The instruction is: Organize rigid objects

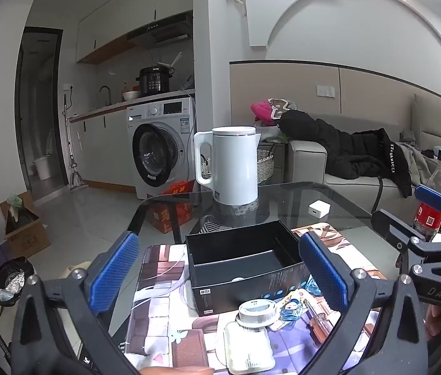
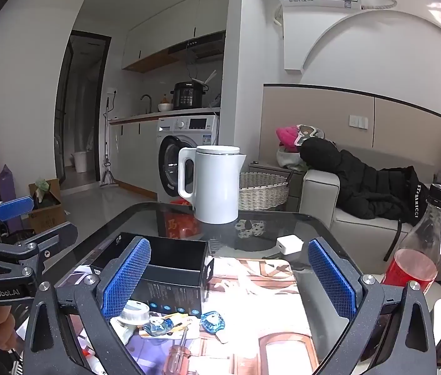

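Small flat, glass counter with picture mat | black box (image 1: 242, 265) open-topped mid-counter, likely to collect items | round tin (image 1: 257, 311), screwdriver (image 2: 175, 354) loose at near edge | left gripper (image 1: 220, 284) and right gripper (image 2: 229, 284): fingers apart, empty, hovering above clutter.

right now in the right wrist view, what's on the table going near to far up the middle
screwdriver → blue trinket → black box → white charger cube → white kettle

soft daylight, glare washing out the mat (image 2: 261, 309), fisheye edges bent and dark
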